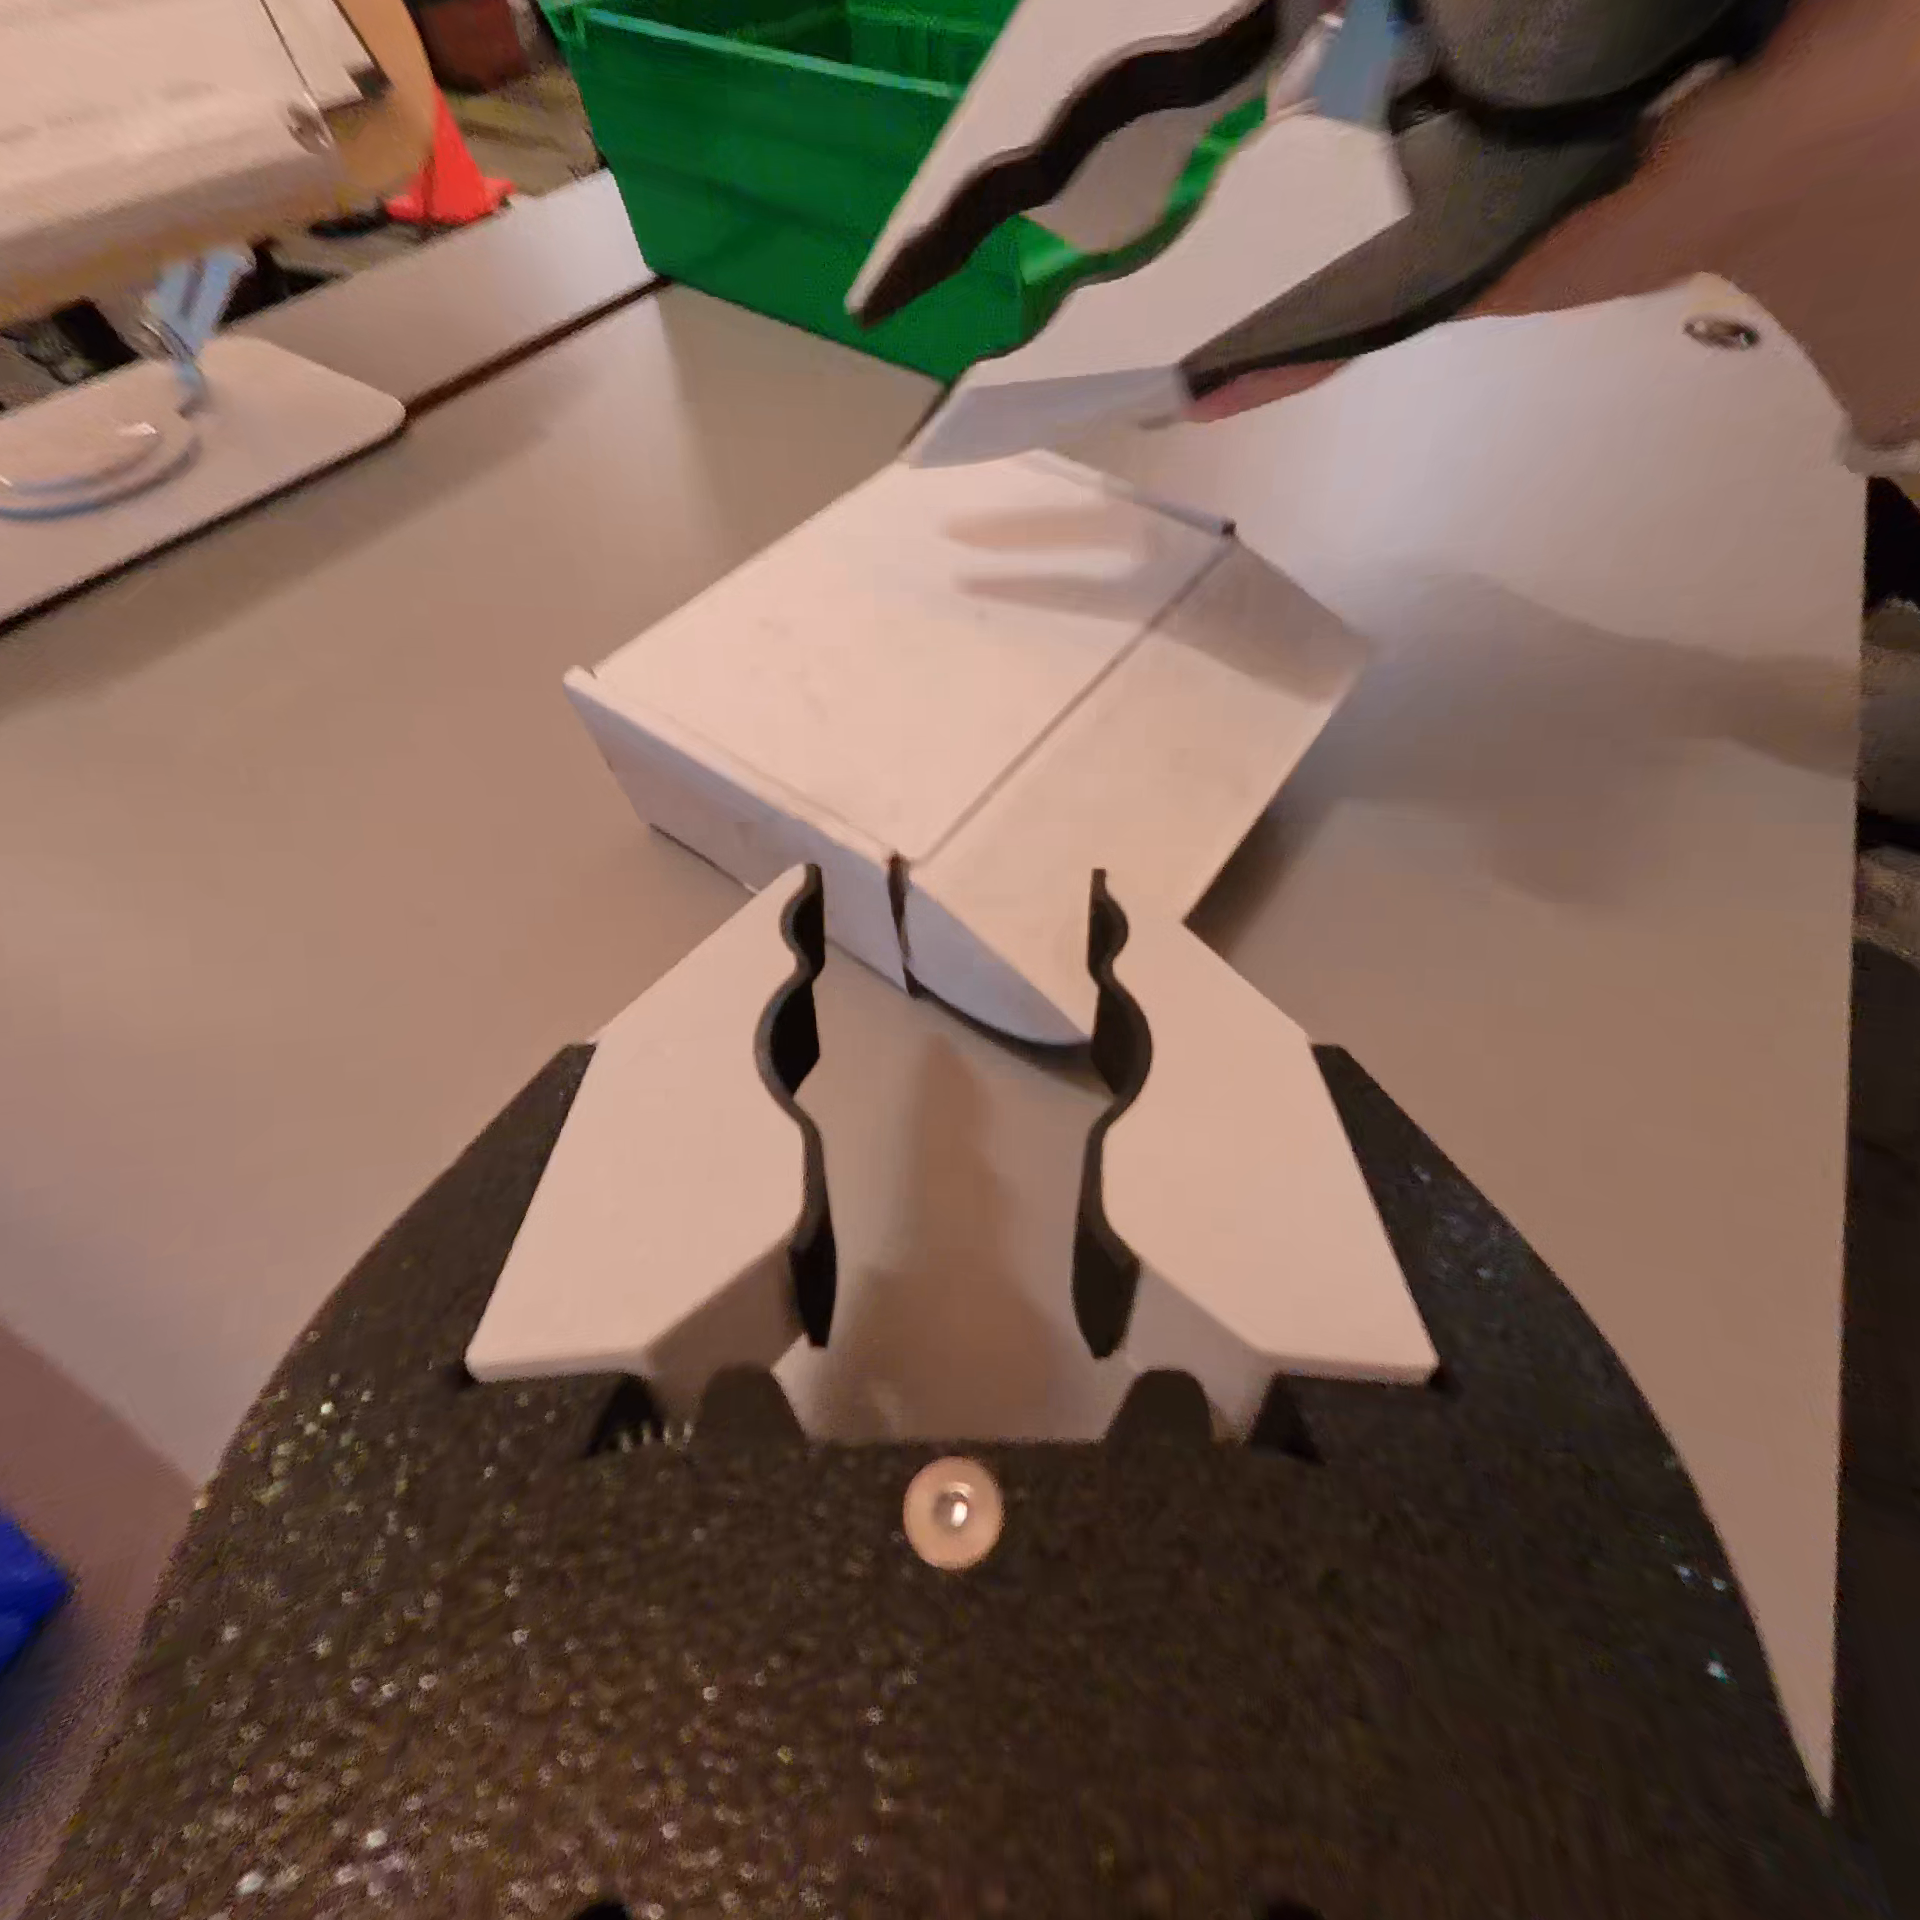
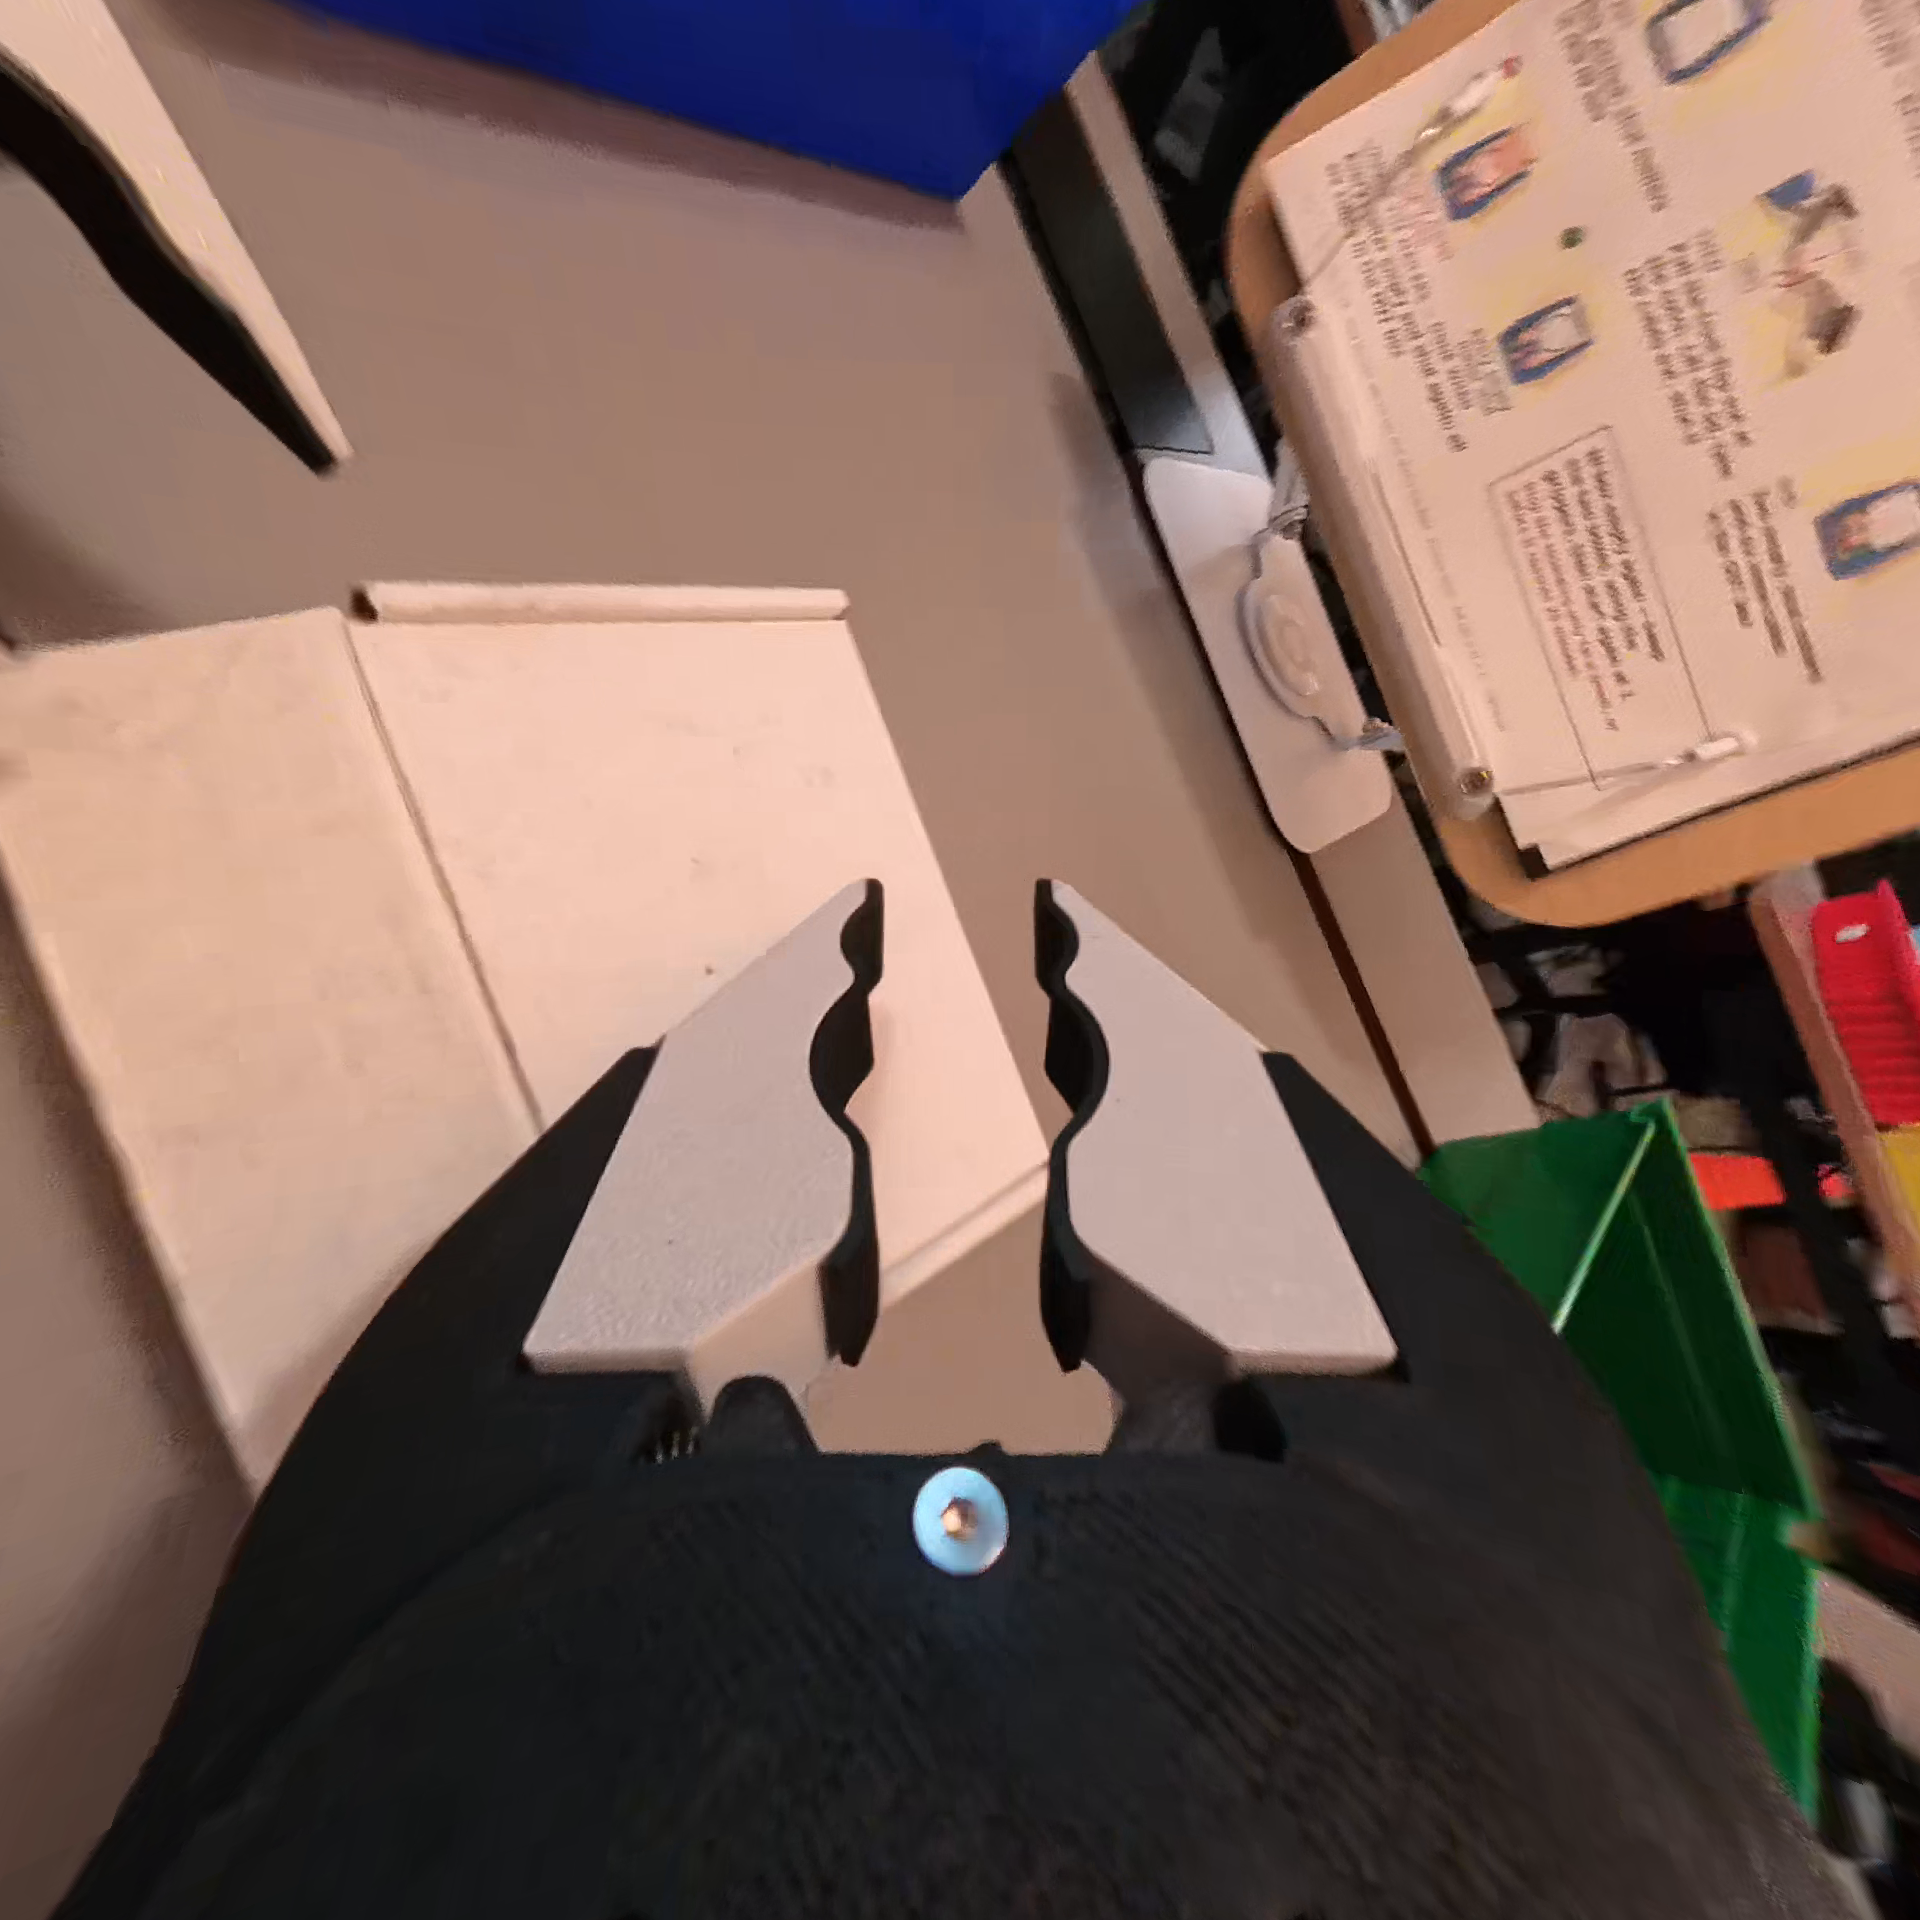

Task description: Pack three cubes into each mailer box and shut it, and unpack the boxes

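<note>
On the grey bench a flat white cardboard mailer box lies with its lid down, its front flap untucked and sloping away from the body toward 4 o'clock. No cubes can be seen; whether any are inside cannot be told.

In the left wrist view, a white stand base sits at 10 o'clock, with an orange cone behind it. The left tool is low at the box's near corner, its two white fingers parted with a moderate gap and holding nothing; the box corner and flap edge lie between the tips. At 12 o'clock a green plastic bin stands beyond the box. At 1 o'clock the right tool hangs over the far end of the box, gripped by a person's hand.

In the right wrist view, the left tool's finger shows at 10 o'clock. The right tool's fingers stand apart above the lid, empty; whether they touch the card cannot be told. A blue bin lies at 12 o'clock, and a clipboard with printed sheets at 2 o'clock.
</note>
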`<state>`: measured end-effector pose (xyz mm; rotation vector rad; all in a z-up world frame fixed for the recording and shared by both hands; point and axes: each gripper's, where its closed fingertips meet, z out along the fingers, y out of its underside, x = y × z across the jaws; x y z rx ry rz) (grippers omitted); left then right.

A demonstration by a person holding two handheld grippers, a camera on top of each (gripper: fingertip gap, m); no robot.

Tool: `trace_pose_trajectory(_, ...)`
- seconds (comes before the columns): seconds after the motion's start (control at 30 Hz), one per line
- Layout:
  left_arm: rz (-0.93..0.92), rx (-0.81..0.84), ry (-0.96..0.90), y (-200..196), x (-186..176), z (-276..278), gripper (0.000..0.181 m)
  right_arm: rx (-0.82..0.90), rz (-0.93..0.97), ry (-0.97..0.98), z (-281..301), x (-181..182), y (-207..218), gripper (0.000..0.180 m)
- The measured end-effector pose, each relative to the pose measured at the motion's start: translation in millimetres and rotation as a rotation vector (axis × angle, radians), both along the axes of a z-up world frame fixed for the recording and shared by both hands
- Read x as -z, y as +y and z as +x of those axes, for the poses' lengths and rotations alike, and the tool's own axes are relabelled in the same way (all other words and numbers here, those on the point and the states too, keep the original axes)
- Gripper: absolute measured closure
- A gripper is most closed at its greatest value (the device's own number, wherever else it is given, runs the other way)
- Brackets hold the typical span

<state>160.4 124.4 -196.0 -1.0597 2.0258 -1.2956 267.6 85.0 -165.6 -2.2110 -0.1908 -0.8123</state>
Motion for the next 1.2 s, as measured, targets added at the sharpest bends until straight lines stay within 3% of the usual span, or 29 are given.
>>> trace_pose_trajectory(0.1,-0.015,-0.05,-0.019,0.7,-8.9,15.0,0.129,0.027,0.136,0.223,-24.9,-17.0,-25.5,0.144)
trace_pose_trajectory(0.2,0.004,-0.113,-0.003,9.7,-7.6,33.3,0.123,0.114,0.198,0.568,-60.7,2.9,-61.8,0.13)
trace_pose_trajectory(0.27,-0.005,-0.16,-0.011,15.4,-9.2,47.6,0.124,0.16,0.254,0.646,-73.0,15.9,-80.1,0.125)
trace_pose_trajectory(0.4,-0.032,-0.156,-0.025,8.3,-15.3,67.7,0.141,0.171,0.157,0.489,-79.9,46.5,-110.2,0.12)
trace_pose_trajectory(0.53,0.089,-0.125,-0.004,-0.1,-4.2,77.8,0.181,0.17,0.056,0.251,-73.7,61.2,-114.6,0.141)
trace_pose_trajectory(0.77,0.124,-0.158,0.047,-0.9,8.2,79.6,0.181,0.132,-0.033,0.0,-71.1,74.9,-105.4,0.145)
trace_pose_trajectory(0.87,0.117,-0.158,0.059,-0.7,8.6,79.7,0.181,0.207,-0.04,-0.103,-55.3,71.7,-109.7,0.143)
trace_pose_trajectory(0.97,0.127,-0.151,0.063,-0.7,8.8,79.8,0.181,0.216,-0.045,-0.134,-47.0,73.1,-107.3,0.148)
trace_pose_trajectory(1.03,0.125,-0.159,0.068,-0.4,8.9,79.9,0.181,0.192,-0.023,-0.106,-49.0,73.9,-101.7,0.167)
trace_pose_trajectory(1.2,0.14,-0.174,0.055,-0.4,8.9,79.6,0.181,0.196,-0.005,-0.063,-49.4,76.3,-102.3,0.17)
